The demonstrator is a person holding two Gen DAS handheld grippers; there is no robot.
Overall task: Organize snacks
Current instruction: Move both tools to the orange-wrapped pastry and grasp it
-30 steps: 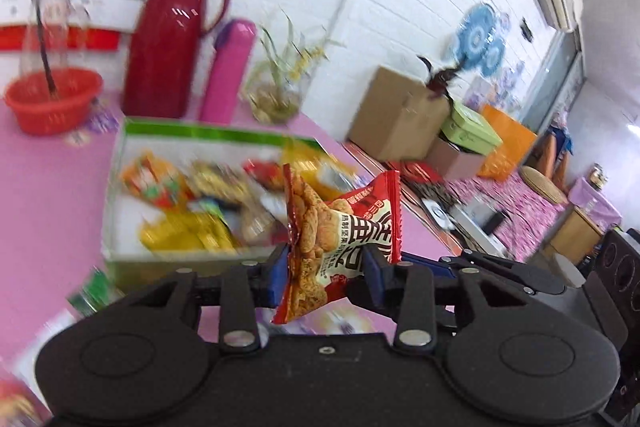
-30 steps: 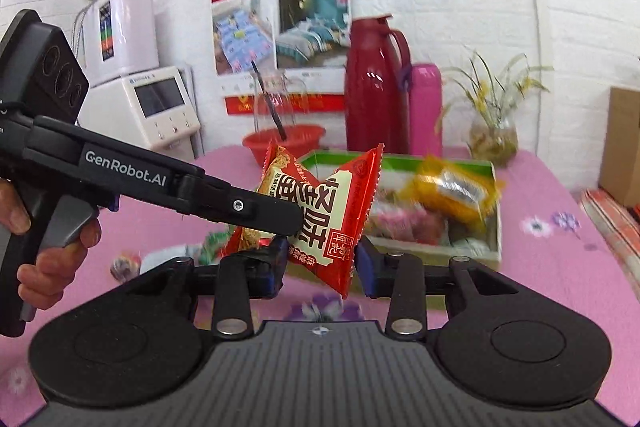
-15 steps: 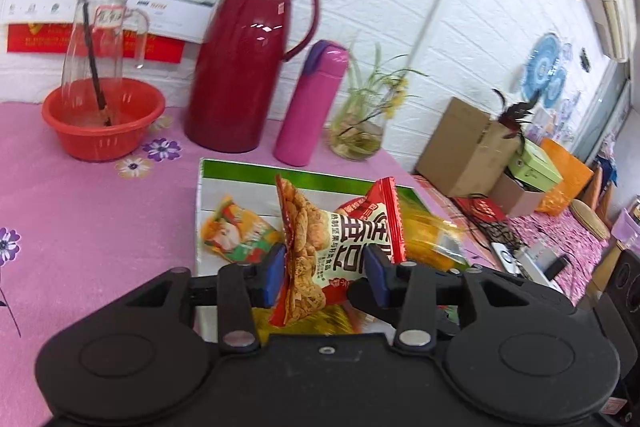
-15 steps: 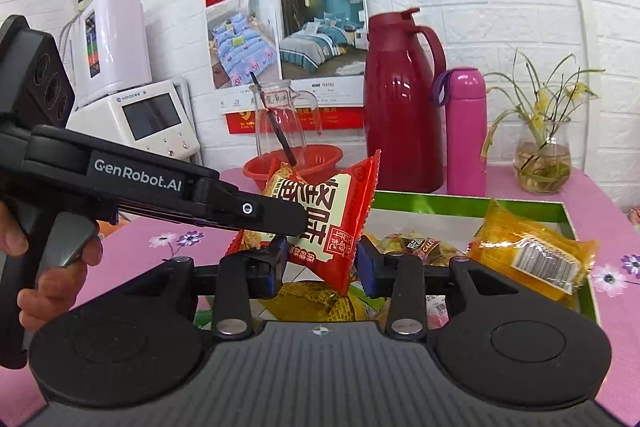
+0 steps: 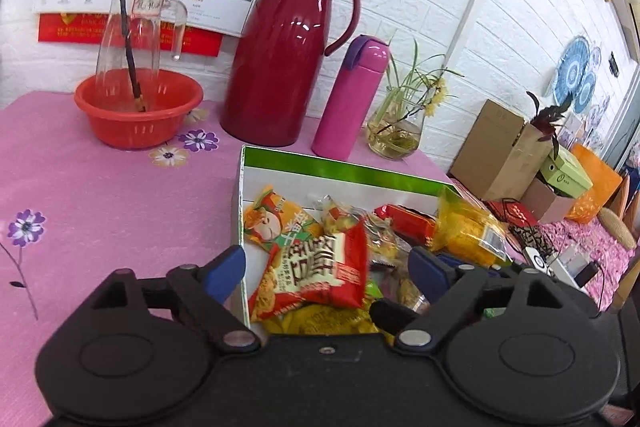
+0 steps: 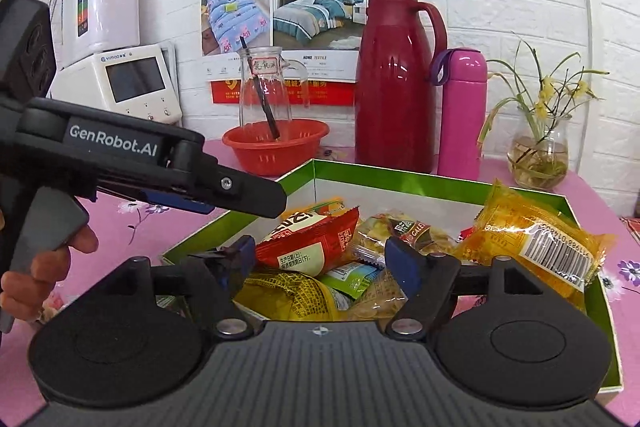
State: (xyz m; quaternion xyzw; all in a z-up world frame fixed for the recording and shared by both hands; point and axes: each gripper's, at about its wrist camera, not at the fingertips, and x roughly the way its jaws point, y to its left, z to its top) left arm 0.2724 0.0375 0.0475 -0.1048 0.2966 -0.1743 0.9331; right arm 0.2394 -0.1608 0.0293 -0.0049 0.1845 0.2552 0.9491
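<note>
The red snack packet [image 5: 316, 273] is now seen lying on the heap of snacks inside the green-rimmed box [image 5: 340, 169], where half a second ago it was pinched upright between both pairs of pads. Both sets of jaws have been spread wide: the left gripper [image 5: 326, 267] and the right gripper [image 6: 318, 257] are each held over the packet with clear gaps on either side, nothing being gripped. From the right wrist view the same packet [image 6: 310, 241] is shown tilted against a yellow wrapper [image 6: 288, 297], with a large yellow-orange bag [image 6: 536, 247] propped on the box's far right rim. The release is judged complete, so this item can be counted as stowed. Behind the box, a dark red thermos jug [image 5: 288, 55], a pink flask [image 5: 352, 95] and a red basin [image 5: 138, 107] are left standing on the pink tablecloth [image 5: 100, 195].
</note>
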